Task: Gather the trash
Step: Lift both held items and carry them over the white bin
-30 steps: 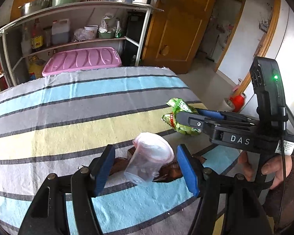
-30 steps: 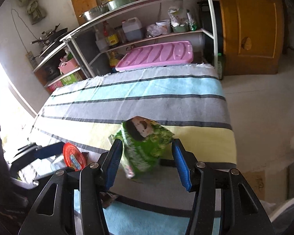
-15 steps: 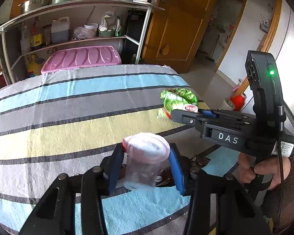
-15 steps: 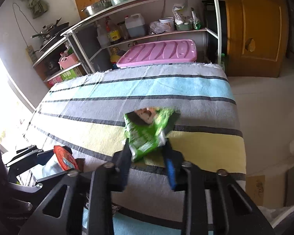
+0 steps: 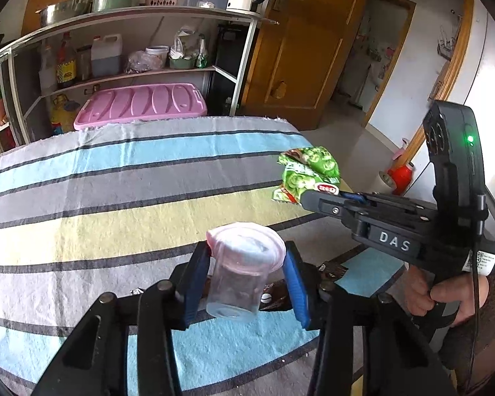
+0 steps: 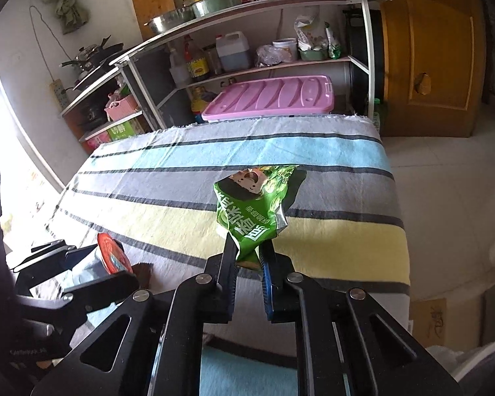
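My left gripper (image 5: 246, 255) is shut on a clear plastic cup (image 5: 237, 287) with a pink lid, held upright just above the striped cloth. A brown wrapper (image 5: 275, 292) lies on the cloth right behind the cup. In the right wrist view the same cup (image 6: 85, 267) shows at the lower left, its lid looking orange-red. My right gripper (image 6: 249, 247) has its jaws closing, the pads pressing on the bottom of a crumpled green snack bag (image 6: 250, 204), which stands up off the cloth. From the left wrist view that bag (image 5: 308, 171) sticks out of the right gripper (image 5: 308, 198).
A table under a striped cloth (image 5: 115, 198) fills both views. Behind it stand a pink storage lid (image 5: 142, 105), a metal shelf rack (image 5: 132, 16) with bottles and pots, and a wooden door (image 5: 300, 49). A hand (image 5: 445, 293) grips the right tool. Floor lies right of the table edge.
The left jaws closed on the tilted cup and now hold it upright. The right jaws closed on the green bag and raised it off the cloth.
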The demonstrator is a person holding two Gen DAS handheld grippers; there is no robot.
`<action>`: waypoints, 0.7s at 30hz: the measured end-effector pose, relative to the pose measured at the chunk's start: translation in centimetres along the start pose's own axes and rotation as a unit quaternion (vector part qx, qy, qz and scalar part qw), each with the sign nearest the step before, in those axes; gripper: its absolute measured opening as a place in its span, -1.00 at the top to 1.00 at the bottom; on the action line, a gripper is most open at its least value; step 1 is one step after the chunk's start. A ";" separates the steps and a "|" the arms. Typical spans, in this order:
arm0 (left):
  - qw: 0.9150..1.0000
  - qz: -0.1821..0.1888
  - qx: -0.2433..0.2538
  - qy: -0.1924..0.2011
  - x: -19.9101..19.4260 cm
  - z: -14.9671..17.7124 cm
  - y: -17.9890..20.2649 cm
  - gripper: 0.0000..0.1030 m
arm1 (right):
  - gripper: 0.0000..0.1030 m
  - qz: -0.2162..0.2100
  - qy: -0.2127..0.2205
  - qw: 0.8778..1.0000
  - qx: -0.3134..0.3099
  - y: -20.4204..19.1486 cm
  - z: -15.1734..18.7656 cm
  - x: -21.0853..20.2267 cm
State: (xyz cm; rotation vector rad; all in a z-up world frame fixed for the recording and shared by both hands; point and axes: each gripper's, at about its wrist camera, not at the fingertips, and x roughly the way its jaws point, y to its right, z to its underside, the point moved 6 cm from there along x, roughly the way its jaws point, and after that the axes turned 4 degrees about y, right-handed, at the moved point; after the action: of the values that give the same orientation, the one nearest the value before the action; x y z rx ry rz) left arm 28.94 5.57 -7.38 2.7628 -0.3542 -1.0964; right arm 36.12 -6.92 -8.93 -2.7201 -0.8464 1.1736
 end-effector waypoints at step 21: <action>0.997 0.034 0.054 0.038 -4.9 -0.8 7.8 0.09 | 0.74 0.052 0.079 0.995 0.020 1.8 2.2 -12.5</action>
State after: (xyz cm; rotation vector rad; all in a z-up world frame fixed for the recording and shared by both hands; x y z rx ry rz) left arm 24.76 -0.53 -1.80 2.8539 -0.5072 -0.9813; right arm 28.45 -15.11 -2.78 -2.8097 -0.6618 0.9626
